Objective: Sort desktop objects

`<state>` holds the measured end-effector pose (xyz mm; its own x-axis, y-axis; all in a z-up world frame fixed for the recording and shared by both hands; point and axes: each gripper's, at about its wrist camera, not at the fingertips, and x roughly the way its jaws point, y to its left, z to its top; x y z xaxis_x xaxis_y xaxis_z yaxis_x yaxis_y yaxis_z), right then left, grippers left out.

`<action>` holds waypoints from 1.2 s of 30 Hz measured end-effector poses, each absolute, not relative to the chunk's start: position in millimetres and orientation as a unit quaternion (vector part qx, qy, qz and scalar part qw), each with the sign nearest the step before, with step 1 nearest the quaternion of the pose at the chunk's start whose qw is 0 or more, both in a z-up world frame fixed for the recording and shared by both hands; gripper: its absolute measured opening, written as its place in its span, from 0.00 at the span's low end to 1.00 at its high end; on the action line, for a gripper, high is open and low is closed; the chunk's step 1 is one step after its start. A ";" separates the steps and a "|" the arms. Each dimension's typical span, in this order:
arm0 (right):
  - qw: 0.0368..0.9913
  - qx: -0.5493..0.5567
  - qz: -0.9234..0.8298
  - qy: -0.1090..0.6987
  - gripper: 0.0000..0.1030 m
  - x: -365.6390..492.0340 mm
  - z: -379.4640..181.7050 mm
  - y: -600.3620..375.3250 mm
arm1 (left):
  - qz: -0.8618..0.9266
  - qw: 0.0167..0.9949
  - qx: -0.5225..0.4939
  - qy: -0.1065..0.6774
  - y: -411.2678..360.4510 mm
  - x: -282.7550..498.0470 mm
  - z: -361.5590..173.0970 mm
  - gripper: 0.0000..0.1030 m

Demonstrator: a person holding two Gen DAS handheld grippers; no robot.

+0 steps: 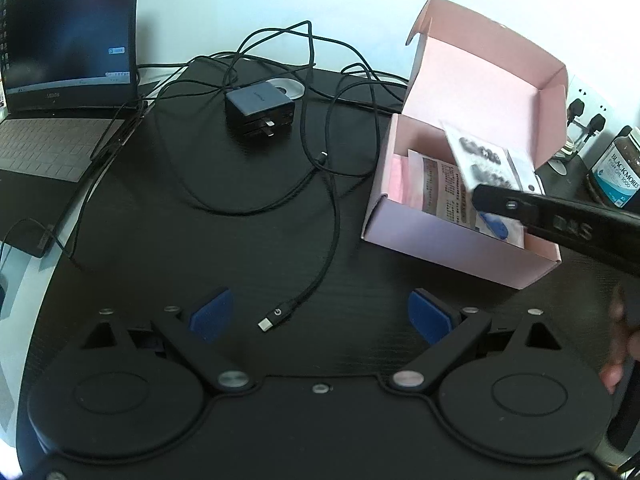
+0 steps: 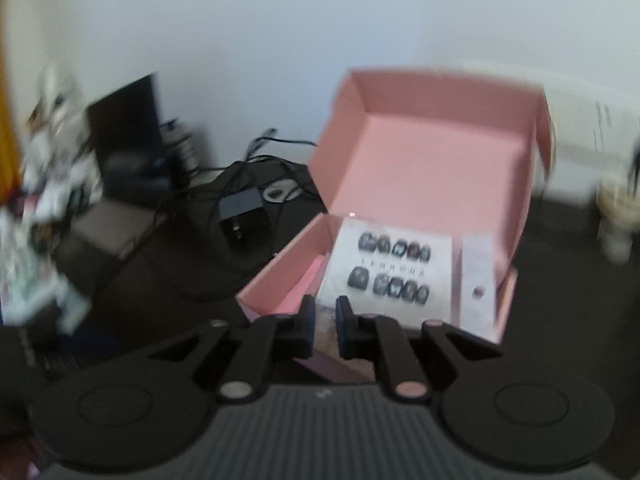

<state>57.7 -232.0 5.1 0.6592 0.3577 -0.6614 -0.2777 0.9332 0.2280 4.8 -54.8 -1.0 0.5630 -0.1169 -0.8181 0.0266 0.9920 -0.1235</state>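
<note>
An open pink box [image 1: 452,236] stands on the black desk, lid up; it also shows in the right wrist view [image 2: 432,160]. My right gripper [image 2: 325,320] reaches over the box's front wall with its jaws nearly closed, beside a white card of dark press-on nails [image 2: 394,272] that rests tilted in the box. In the left wrist view the right gripper [image 1: 490,212] covers the card [image 1: 480,160]. Whether it still grips the card is unclear. My left gripper [image 1: 320,316] is open and empty above a USB cable plug [image 1: 270,320].
A black charger brick [image 1: 260,112] with tangled cables lies at the desk's back. An open laptop [image 1: 60,80] stands at the far left. A supplement bottle [image 1: 616,172] and wall plugs are at the far right. Papers lie inside the box [image 1: 444,188].
</note>
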 end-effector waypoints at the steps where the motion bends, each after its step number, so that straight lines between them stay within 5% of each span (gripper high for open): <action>1: 0.906 0.073 0.170 0.382 0.11 62.5 1.2 -230.0 | -0.040 0.883 -0.048 0.464 -54.5 5.7 -0.9 0.93; 11: 0.869 0.186 0.127 0.440 0.11 84.5 -27.2 -242.4 | -0.043 0.883 -0.049 0.465 -53.1 7.0 -2.4 0.93; 36: 0.828 0.136 0.149 0.523 0.05 37.6 -26.2 -316.0 | -0.056 0.885 -0.036 0.460 -72.7 4.3 2.0 0.93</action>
